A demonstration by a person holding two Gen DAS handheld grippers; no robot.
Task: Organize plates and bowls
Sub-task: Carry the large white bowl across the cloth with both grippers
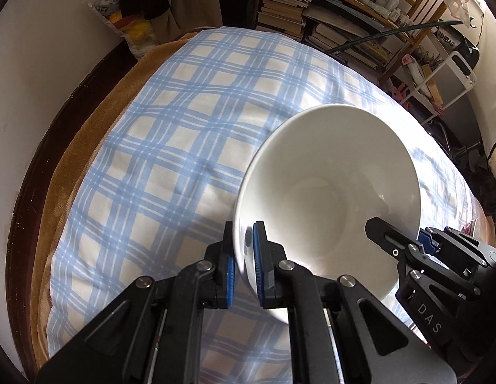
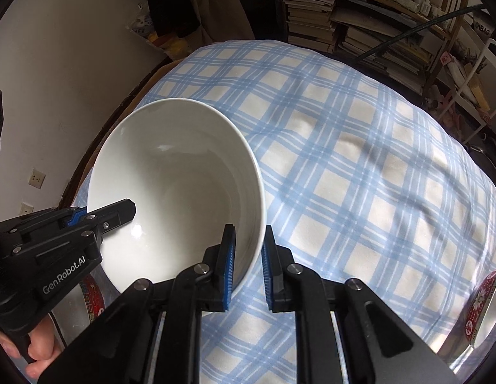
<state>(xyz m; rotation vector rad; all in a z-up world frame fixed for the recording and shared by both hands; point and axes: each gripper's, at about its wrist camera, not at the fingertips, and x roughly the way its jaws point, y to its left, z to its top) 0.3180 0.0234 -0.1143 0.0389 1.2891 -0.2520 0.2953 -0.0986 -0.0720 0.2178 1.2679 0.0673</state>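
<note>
White ceramic bowl [image 1: 331, 192] is held by both grippers at once, over the blue-and-white checked cloth [image 1: 171, 147] on the table. Bowl is empty, with its mouth facing the cameras. Can't tell from either view whether its base touches the cloth.

Left gripper [image 1: 246, 265]: fingers pinched on the bowl's left rim wall, one blue pad outside, one inside. Pads pressed flat to the ceramic, no gap visible.

Right gripper [image 2: 248, 272]: same grip on the opposite side of the rim, left pad inside the bowl, right pad outside against the wall. Clamped on it.

Each wrist view shows the other gripper hooked over the far rim edge: right one at lower right in the left view, left one at lower left in the right view, with a person's fingers [image 2: 40, 352] wrapped on its handle.

Tan blanket [image 1: 84, 147] sticks out under the cloth on the left edge, dark wooden frame [image 1: 30, 176] beyond it, white wall further left. Bookshelves [image 1: 343, 16] stacked with books at far right. Red patterned item [image 2: 481, 307] on a shiny metal surface at near right in the right view; another red patterned piece [image 2: 92, 300] sits under the bowl at near left.
</note>
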